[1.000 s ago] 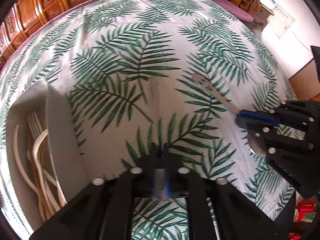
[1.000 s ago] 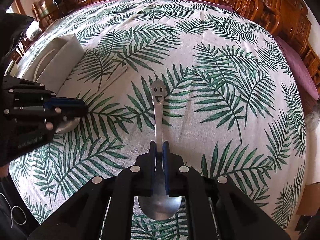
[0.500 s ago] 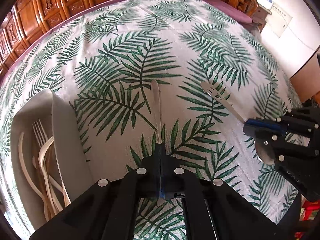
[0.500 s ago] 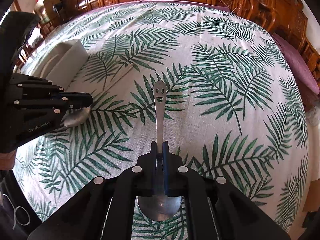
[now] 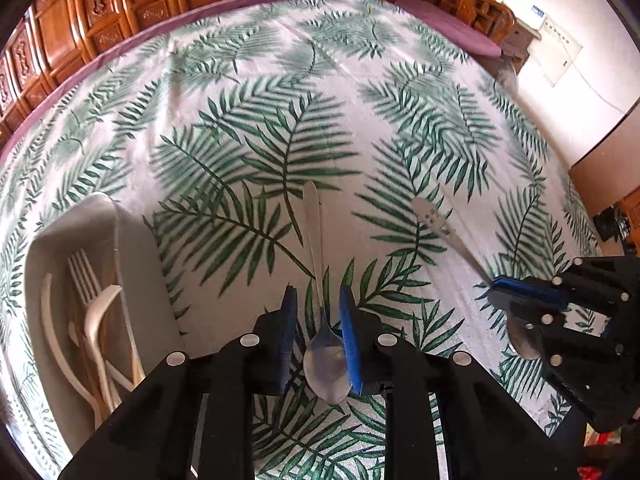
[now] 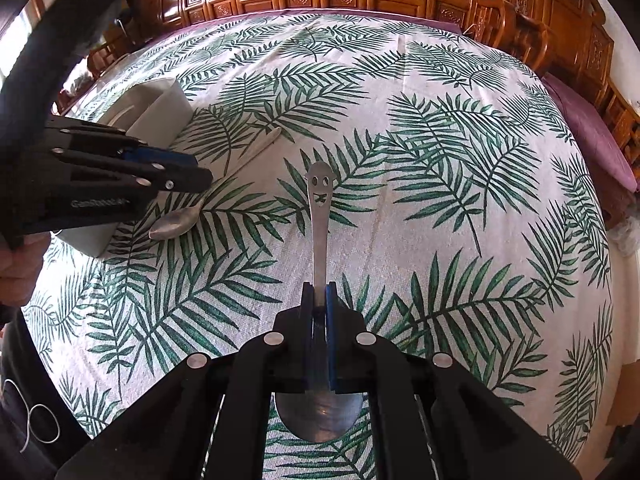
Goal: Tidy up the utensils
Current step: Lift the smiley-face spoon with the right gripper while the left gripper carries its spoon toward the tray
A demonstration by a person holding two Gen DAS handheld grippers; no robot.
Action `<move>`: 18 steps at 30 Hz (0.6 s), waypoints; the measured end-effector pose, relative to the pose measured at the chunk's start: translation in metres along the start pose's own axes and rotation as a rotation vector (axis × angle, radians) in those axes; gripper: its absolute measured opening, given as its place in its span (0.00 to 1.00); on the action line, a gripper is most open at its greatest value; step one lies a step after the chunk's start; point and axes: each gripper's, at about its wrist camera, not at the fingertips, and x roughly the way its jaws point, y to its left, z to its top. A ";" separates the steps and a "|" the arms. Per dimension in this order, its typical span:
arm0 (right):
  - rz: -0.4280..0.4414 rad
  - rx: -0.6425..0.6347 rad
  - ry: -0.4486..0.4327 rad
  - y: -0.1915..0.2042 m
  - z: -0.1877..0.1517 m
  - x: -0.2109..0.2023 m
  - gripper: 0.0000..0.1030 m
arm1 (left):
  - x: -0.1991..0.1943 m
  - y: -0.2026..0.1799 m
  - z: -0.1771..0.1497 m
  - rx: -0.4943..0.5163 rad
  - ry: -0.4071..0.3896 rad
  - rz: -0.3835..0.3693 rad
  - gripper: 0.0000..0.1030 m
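Grippers both tilt steeply down over the leaf-print tablecloth (image 5: 280, 80). Left gripper (image 5: 318, 312) jaws are opening, plain spoon (image 5: 320, 320) lying loose between them beside the cutlery tray (image 5: 144, 264). Right gripper (image 6: 319, 300) is clamped on the smiley-handled spoon (image 6: 320, 208).

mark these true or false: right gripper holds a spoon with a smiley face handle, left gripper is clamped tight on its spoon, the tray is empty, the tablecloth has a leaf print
1. The right gripper holds a steel spoon with a smiley-face handle. True.
2. The left gripper is clamped tight on the plain steel spoon. False: its jaws are opening, and the spoon lies between them on the cloth.
3. The grey plastic tray is empty. False: it holds white plastic cutlery, including a fork.
4. The white tablecloth has a green palm-leaf print. True.
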 end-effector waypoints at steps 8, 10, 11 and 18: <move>0.002 0.017 -0.017 -0.008 -0.004 -0.007 0.07 | 0.016 -0.011 -0.002 0.039 0.046 0.039 0.16; 0.004 0.022 -0.021 -0.009 -0.004 -0.008 0.07 | 0.016 -0.010 -0.001 0.050 0.035 0.050 0.03; 0.005 0.022 -0.022 -0.009 -0.004 -0.009 0.07 | 0.016 -0.009 -0.001 0.049 0.033 0.039 0.03; 0.008 0.026 -0.029 -0.004 -0.009 -0.015 0.07 | 0.008 -0.010 -0.007 0.047 0.020 0.038 0.01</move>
